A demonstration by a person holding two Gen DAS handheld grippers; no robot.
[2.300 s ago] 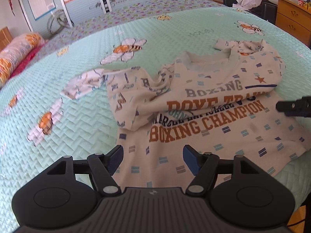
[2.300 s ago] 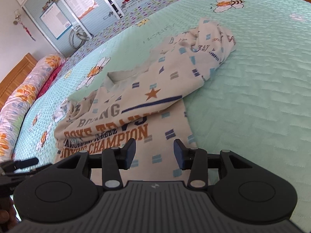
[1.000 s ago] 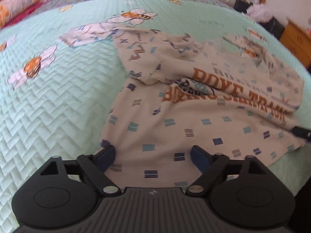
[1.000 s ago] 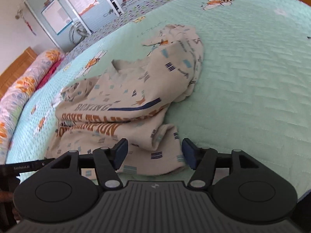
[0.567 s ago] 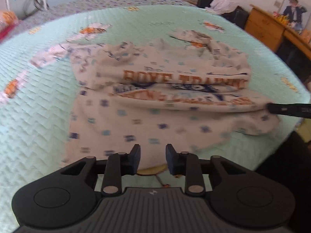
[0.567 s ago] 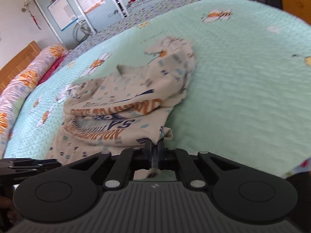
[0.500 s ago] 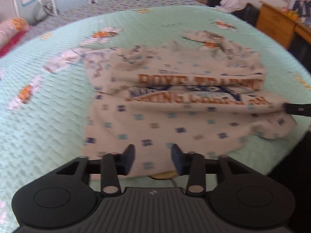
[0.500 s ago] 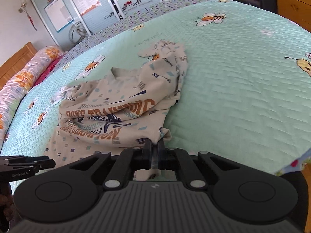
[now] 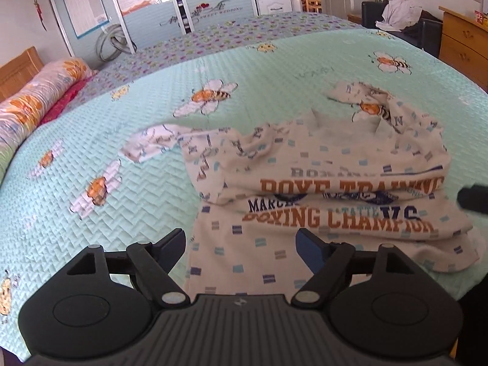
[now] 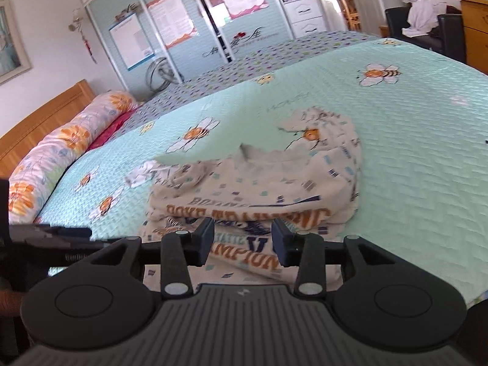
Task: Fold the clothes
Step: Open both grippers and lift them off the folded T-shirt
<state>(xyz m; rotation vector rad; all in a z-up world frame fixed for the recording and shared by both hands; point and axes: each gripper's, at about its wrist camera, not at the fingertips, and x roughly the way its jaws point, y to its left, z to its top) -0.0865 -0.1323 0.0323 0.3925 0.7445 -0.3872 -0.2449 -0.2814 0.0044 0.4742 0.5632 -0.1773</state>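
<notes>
A cream shirt (image 9: 320, 189) with orange and blue lettering lies rumpled on the mint bedspread (image 9: 128, 189), its upper part folded down over the print. One sleeve (image 9: 152, 143) trails out to the left. My left gripper (image 9: 241, 244) hovers above the shirt's near hem, its jaws opening, with nothing pinched between them. In the right wrist view the same shirt (image 10: 259, 183) lies ahead, and my right gripper (image 10: 242, 241) hangs above its near edge, jaws opening and free of the cloth. The tip of the right gripper (image 9: 472, 196) shows at the right edge of the left wrist view.
A flowered bolster (image 10: 61, 149) and wooden headboard (image 10: 39, 122) lie at the left. Wardrobe doors (image 10: 183, 24) stand behind the bed. A dark chair with white clothes (image 9: 402, 15) and a wooden dresser (image 9: 463, 42) stand at the right. The bed's edge is just below the grippers.
Both grippers let go of the shirt's near hem, opened and rose away from it. The right one had been shut on the hem half a second ago. The shirt now lies flatter.
</notes>
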